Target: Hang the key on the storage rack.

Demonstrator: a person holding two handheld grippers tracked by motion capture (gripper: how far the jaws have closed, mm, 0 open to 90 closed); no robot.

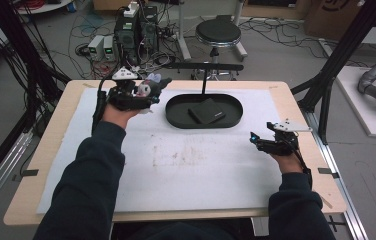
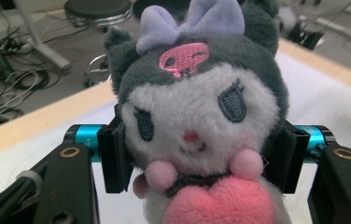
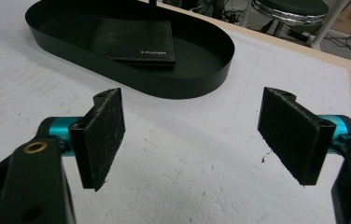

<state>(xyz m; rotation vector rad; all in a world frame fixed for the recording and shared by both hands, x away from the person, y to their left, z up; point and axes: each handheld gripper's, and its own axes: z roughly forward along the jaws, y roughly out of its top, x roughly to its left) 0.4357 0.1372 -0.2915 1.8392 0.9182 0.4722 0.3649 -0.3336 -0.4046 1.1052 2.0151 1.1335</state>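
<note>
My left gripper (image 1: 148, 90) is shut on a small plush toy (image 2: 197, 121) with a grey hood, a lilac bow, a white face and a pink heart at its chest. The toy (image 1: 146, 87) hangs above the table's far left, just left of the black oval tray (image 1: 176, 117). Both black pads press on the sides of its head. A black wallet (image 3: 134, 42) lies flat inside the tray (image 3: 197, 81). My right gripper (image 3: 197, 135) stands open over the white mat at the right (image 1: 255, 142), nothing between its pads, its jaws pointing toward the tray.
A white mat (image 1: 186, 170) covers the wooden table. A thin black post with a crossbar (image 1: 203, 70) rises from the tray's far rim. Beyond the table's far edge stand a round stool (image 1: 218, 34), power boxes and cables. Black frame struts (image 1: 331, 75) flank the right side.
</note>
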